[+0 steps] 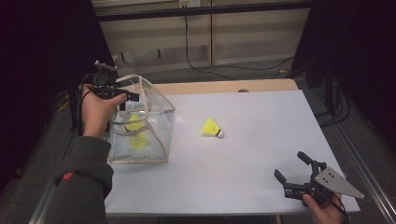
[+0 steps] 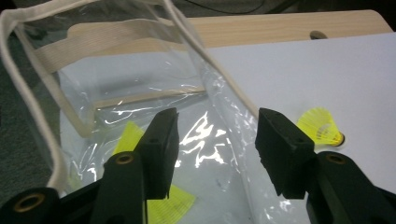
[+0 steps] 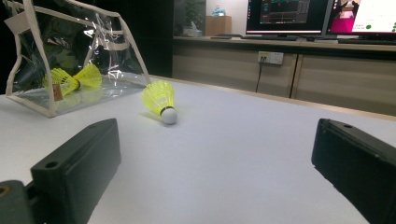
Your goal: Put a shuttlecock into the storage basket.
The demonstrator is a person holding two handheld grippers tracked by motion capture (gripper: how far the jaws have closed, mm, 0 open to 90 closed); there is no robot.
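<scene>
- while its jaws stand apart, the left gripper (image 1: 122, 97) hangs over the clear bag (image 1: 161, 122) holding two yellow shuttlecocks (image 1: 136, 135).
- a third shuttlecock (image 1: 211, 128) lies mid-table.
- right gripper (image 1: 293, 167), jaws wide, holds nothing.

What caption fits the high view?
Left gripper at clear bag with two shuttlecocks; third shuttlecock on table; right gripper open.

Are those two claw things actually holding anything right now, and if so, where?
Neither holds anything. The left gripper hangs open over the clear plastic bag with cream trim, touching nothing. The right gripper is open above the white table.
</scene>
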